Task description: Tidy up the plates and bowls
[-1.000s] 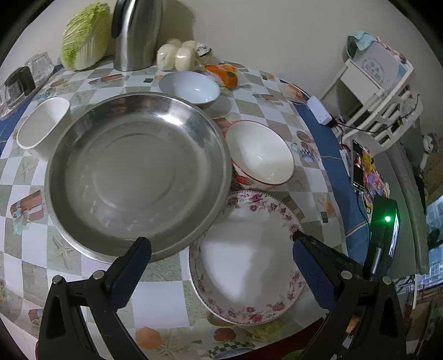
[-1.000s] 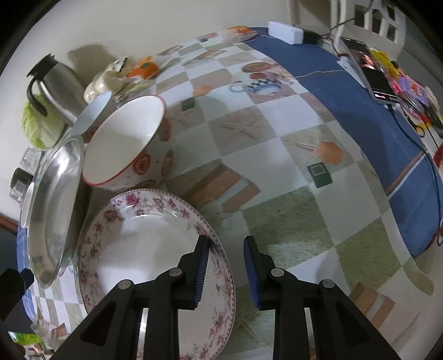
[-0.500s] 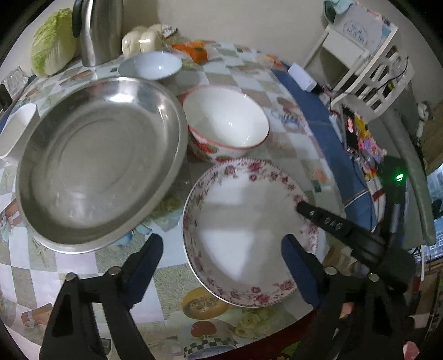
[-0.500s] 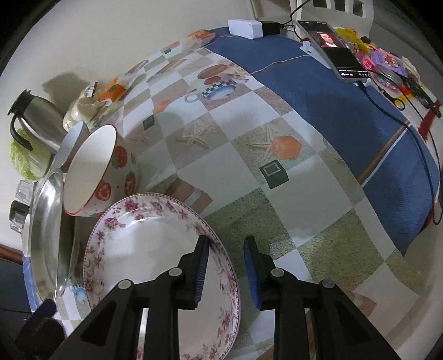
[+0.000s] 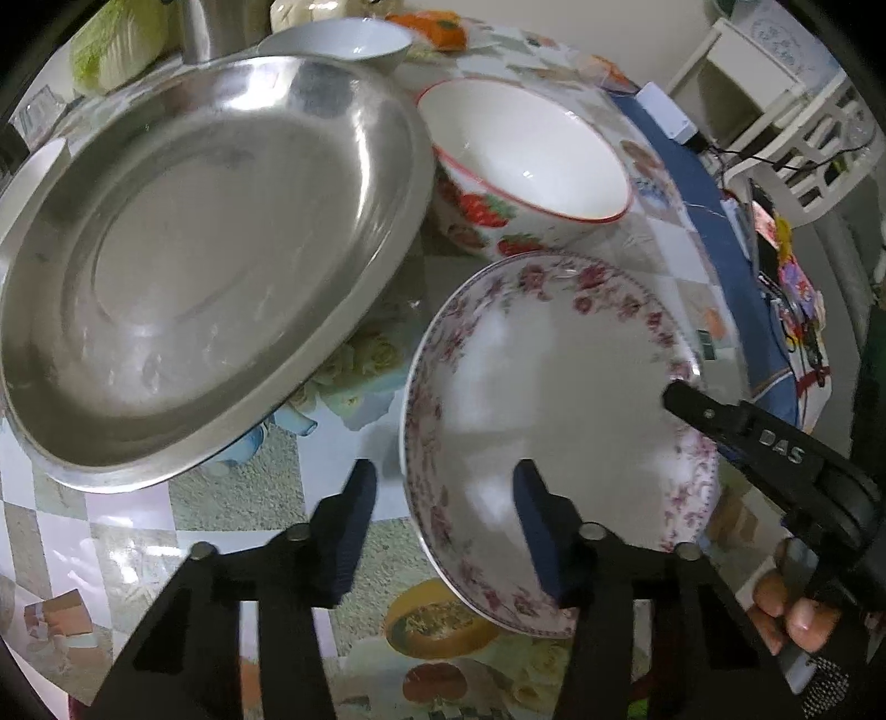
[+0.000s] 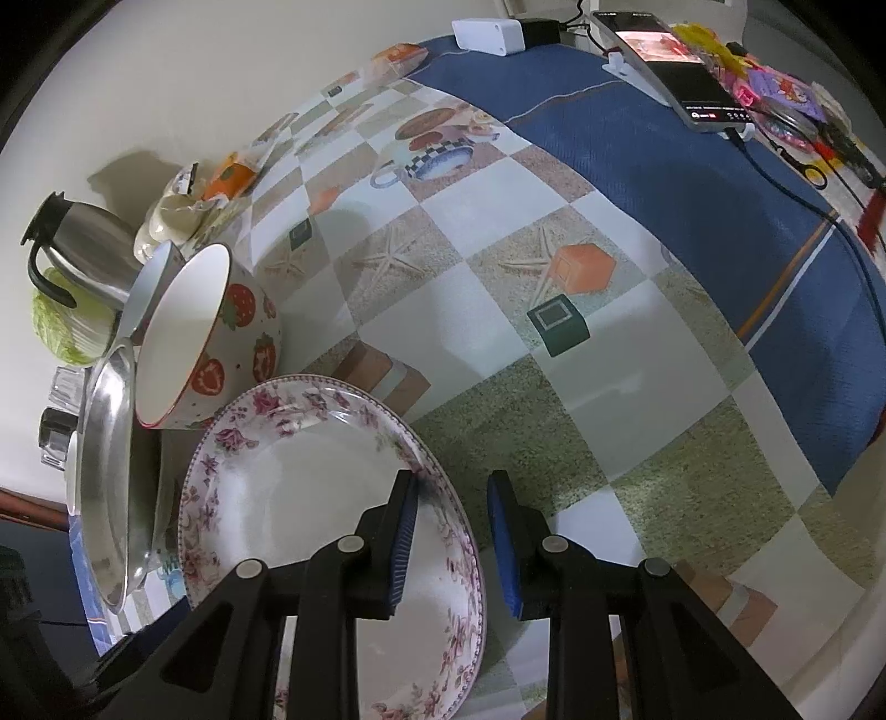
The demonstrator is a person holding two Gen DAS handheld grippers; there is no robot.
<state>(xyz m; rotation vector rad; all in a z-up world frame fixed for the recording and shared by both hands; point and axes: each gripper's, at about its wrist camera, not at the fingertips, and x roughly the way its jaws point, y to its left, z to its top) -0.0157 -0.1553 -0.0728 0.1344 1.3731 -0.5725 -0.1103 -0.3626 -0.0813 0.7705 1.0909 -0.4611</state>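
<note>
A floral-rimmed plate (image 5: 554, 399) lies at the table's near edge; it also shows in the right wrist view (image 6: 310, 487). My left gripper (image 5: 443, 498) is open, its fingers astride the plate's near-left rim. My right gripper (image 6: 451, 526) is open with the plate's right rim between its pads; one finger lies over the plate. It shows in the left wrist view (image 5: 720, 415). A strawberry bowl (image 5: 526, 160) stands behind the plate. A large steel pan (image 5: 199, 255) is to the left, a small white bowl (image 5: 338, 41) behind it.
A steel kettle (image 6: 83, 249), cabbage (image 6: 61, 327) and wrapped food (image 6: 221, 183) stand at the table's back. A phone (image 6: 675, 72), a white box (image 6: 487, 33) and cables lie on the blue cloth at the right. A white cup (image 5: 27, 183) is far left.
My left gripper has moved right and down onto the plate's near-left rim and has narrowed. The right gripper has stayed at the plate's right rim.
</note>
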